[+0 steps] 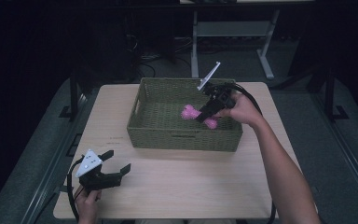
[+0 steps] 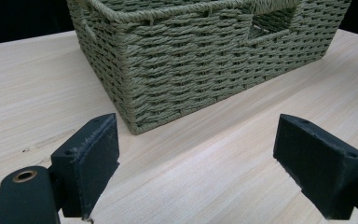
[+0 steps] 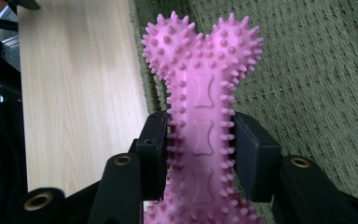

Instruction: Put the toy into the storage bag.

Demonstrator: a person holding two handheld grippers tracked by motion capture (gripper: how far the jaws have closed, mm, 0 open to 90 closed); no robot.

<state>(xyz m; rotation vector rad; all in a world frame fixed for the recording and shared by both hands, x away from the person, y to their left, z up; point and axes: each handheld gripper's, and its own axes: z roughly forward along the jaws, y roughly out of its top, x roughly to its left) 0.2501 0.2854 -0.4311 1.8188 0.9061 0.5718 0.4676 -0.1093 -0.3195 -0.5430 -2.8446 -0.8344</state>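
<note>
Sitting mid-table point(image 1: 182, 186), woven basket point(image 1: 184, 137) holds pink spiked bone toy point(image 1: 199, 116) above its floor; right gripper point(image 3: 200, 154) clamped narrow on toy's shaft, pads pressing both sides; toy's long axis runs along jaws, knobbed end pointing away from gripper; its near end cut off at right gripper view's bottom edge; left gripper point(image 2: 196, 163) spread wide, holding nothing, near table's front left corner.

pale wooden table point(image 1: 182, 186), desk frame point(image 1: 233, 29) behind
</note>
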